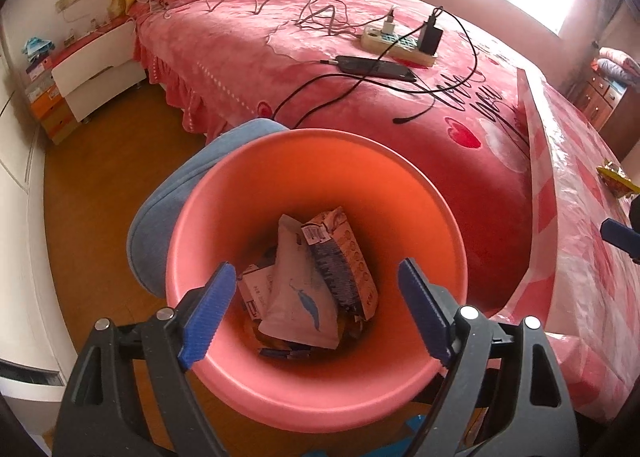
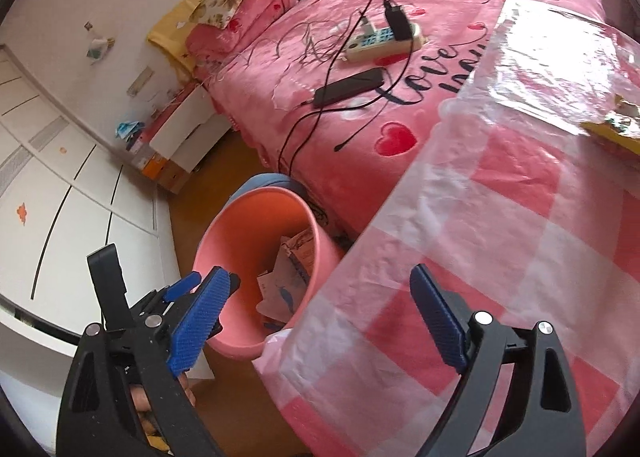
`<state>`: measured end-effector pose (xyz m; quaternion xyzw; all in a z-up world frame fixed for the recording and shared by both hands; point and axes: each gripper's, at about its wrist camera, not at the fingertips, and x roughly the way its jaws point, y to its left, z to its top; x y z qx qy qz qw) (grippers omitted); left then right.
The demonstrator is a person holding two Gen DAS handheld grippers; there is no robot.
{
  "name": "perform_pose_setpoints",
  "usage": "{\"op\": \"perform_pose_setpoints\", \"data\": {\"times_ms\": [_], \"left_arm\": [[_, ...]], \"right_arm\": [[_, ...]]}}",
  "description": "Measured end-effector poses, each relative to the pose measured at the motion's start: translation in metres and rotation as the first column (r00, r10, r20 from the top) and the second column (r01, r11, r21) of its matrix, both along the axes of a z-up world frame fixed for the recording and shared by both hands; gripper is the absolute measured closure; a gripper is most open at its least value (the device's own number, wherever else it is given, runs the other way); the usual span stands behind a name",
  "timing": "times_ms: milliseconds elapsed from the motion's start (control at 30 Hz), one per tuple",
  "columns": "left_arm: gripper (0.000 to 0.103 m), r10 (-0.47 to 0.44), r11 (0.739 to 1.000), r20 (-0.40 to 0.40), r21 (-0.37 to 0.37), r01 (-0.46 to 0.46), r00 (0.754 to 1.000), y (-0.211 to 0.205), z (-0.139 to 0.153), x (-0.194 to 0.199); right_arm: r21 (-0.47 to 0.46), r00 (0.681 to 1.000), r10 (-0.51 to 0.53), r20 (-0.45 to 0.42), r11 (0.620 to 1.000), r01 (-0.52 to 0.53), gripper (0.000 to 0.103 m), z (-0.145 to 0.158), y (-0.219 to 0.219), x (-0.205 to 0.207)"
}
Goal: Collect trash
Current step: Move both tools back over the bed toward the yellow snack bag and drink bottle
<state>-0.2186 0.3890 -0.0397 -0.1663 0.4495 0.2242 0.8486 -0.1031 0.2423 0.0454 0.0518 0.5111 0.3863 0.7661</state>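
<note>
Bedside pink bin (image 1: 224, 217) holds crumpled wrappers (image 1: 304, 289)

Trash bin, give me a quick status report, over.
Both grippers open, empty: left gripper above the bin, right gripper over the table. Wrappers already binned. Yellow wrapper remains on table. Nothing blocking.
</note>
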Motion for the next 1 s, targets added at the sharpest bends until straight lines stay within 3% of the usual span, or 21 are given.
{"op": "perform_pose_setpoints", "data": {"times_ms": [1000], "left_arm": [[0.018, -0.13, 0.983, -0.029, 0.131, 0.133, 0.991, -0.083, 0.05, 0.039]], "right_arm": [[0.13, 0.983, -0.18, 0.04, 0.976, 0.174, 0.009, 0.001, -0.137, 0.02]]}}
